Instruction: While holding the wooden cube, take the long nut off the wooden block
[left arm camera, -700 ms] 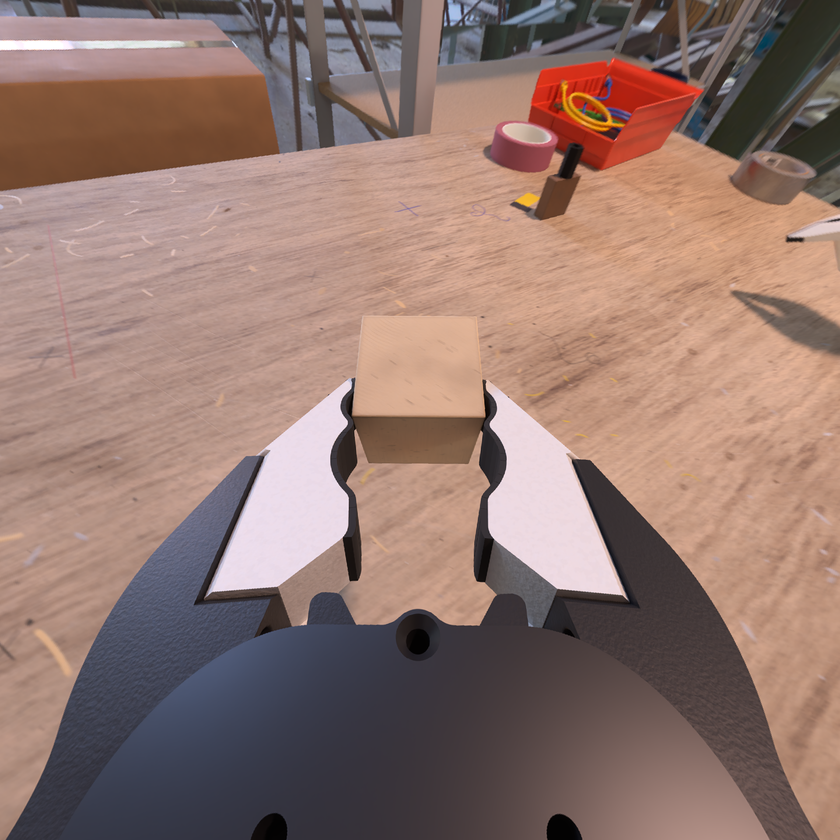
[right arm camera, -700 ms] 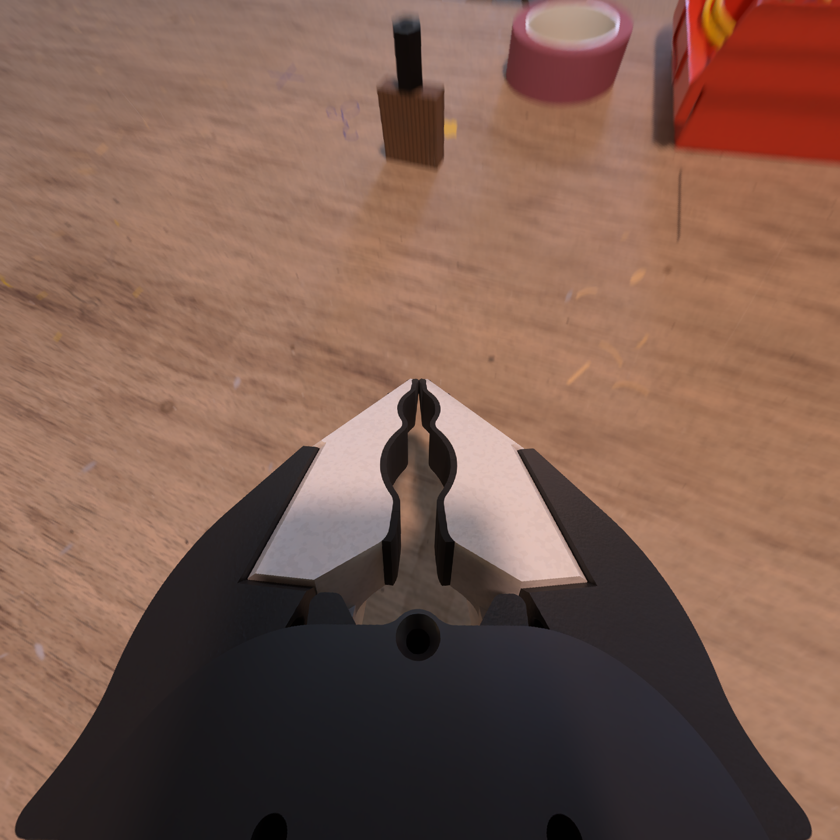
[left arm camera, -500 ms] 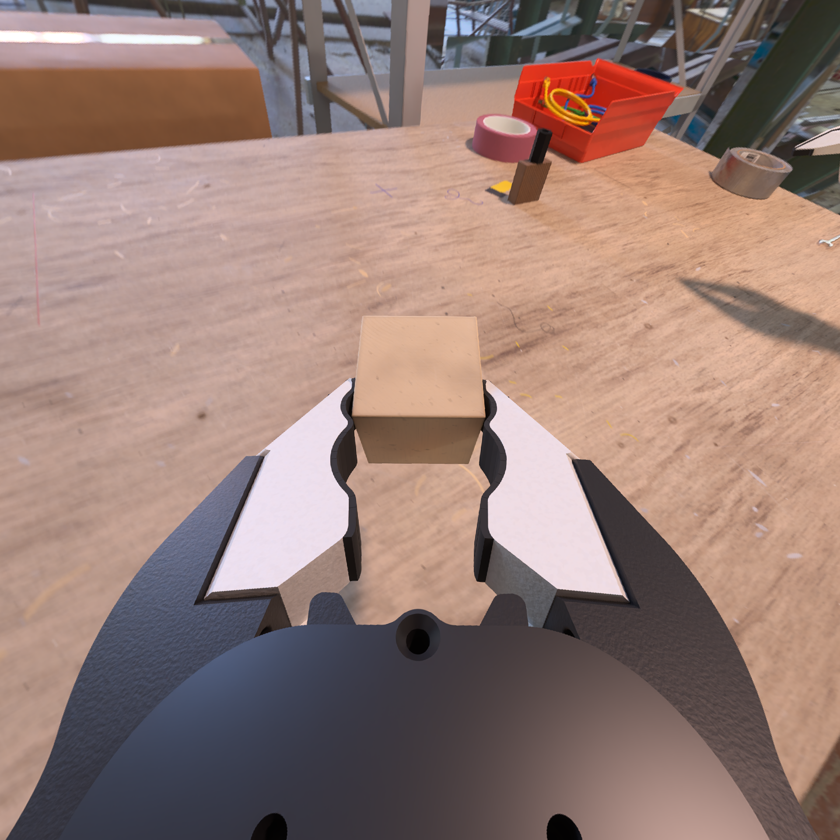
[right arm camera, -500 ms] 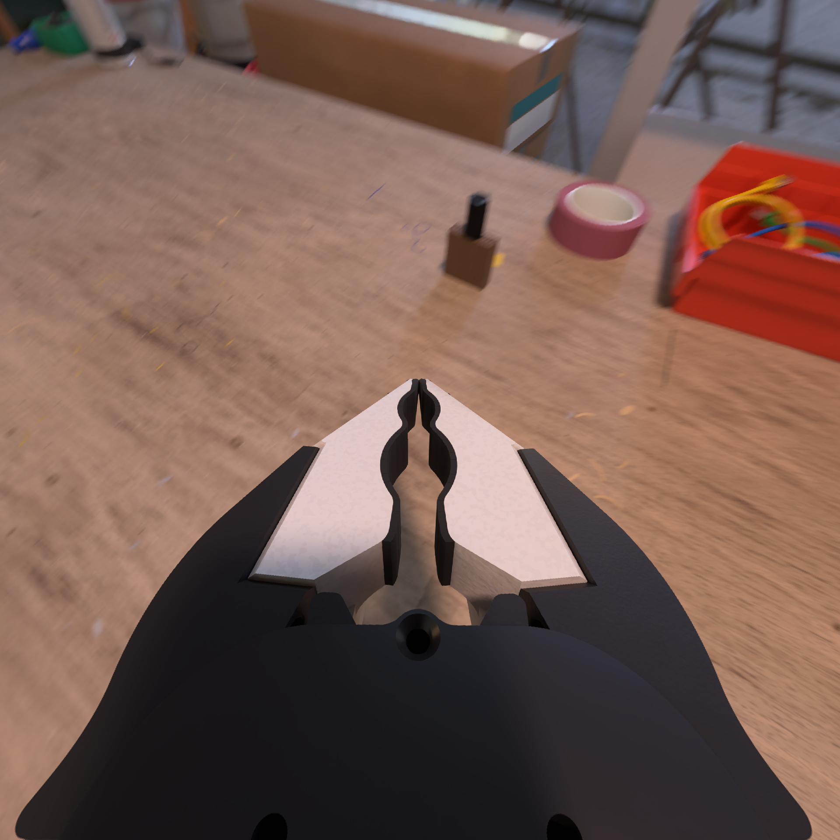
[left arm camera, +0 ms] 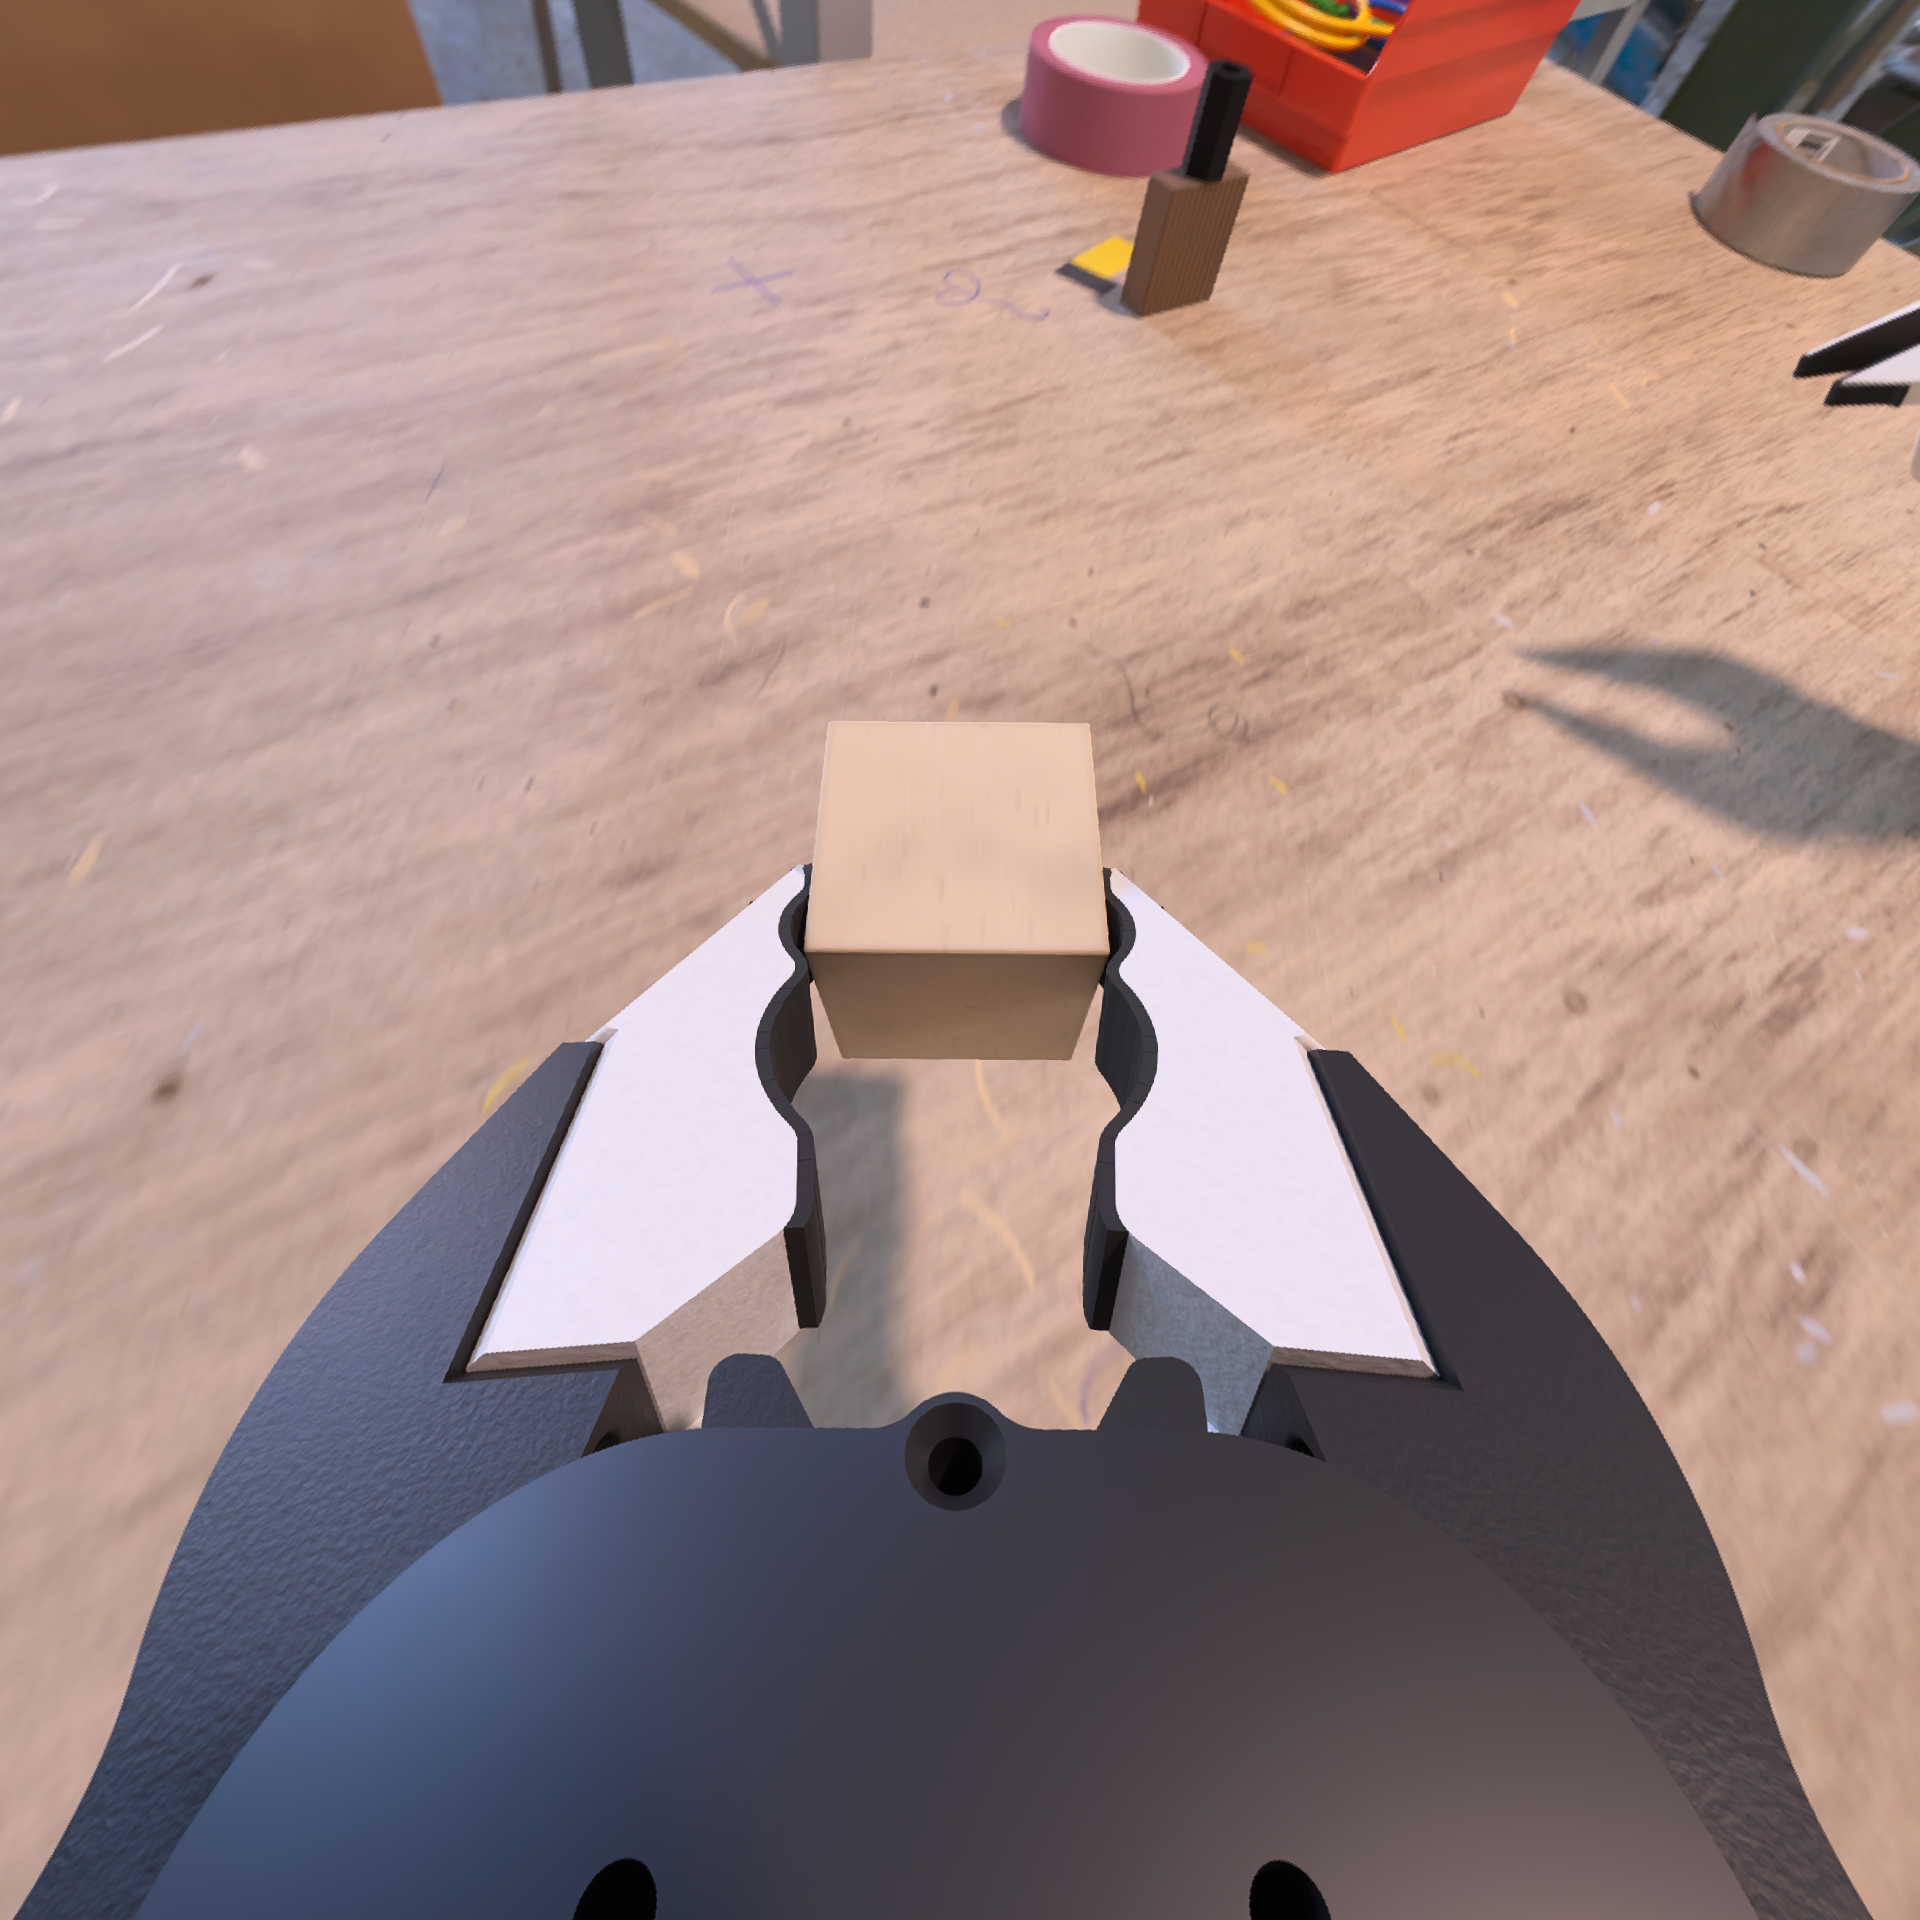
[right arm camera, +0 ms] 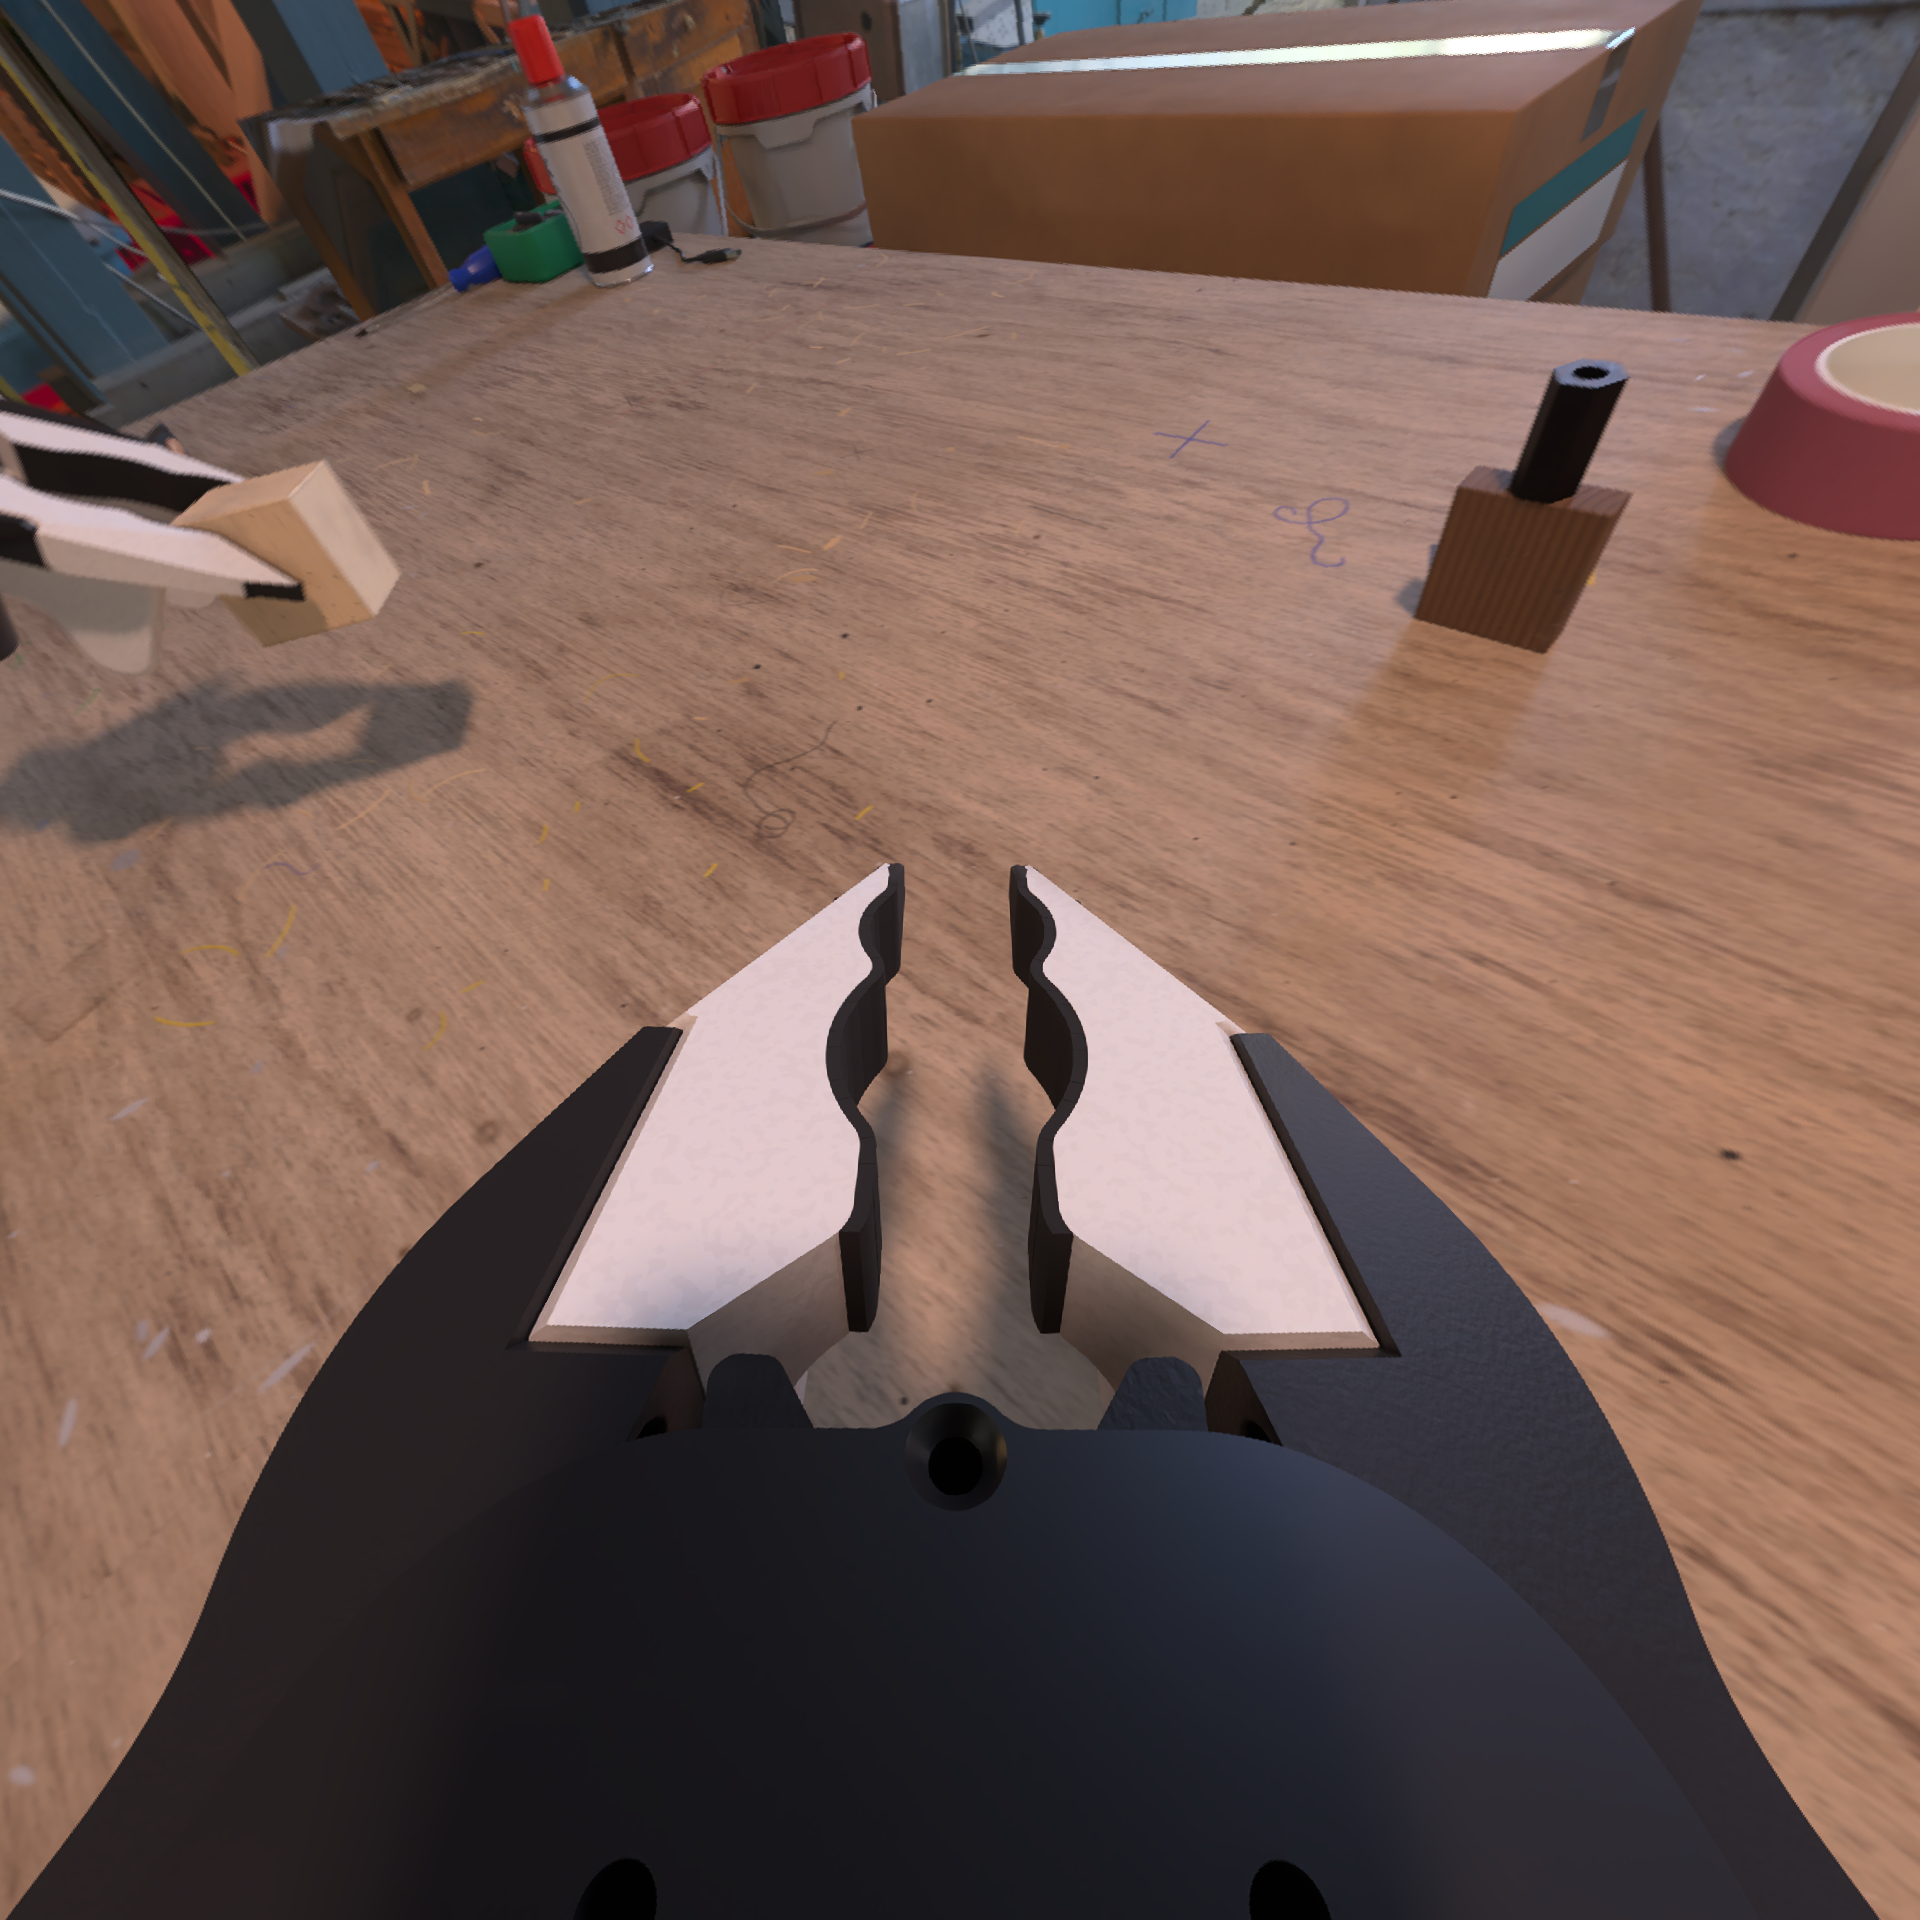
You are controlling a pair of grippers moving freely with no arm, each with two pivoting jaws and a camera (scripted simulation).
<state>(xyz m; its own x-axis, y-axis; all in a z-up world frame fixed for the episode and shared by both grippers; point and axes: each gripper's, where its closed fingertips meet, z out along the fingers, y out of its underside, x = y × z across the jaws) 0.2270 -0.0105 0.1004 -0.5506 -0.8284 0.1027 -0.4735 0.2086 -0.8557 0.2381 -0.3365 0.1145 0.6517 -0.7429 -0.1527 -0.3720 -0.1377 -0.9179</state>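
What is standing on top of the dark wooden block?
A long black nut stands upright in the wooden block, with an open hole at its top. Its lower end, inside the block, is hidden.

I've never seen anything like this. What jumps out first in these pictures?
First, the pale wooden cube, pinched above the tabletop in the left gripper. Next, the black long nut standing up from a dark wooden block, far right on the table. The right gripper hangs empty, slightly parted, not yet near it.
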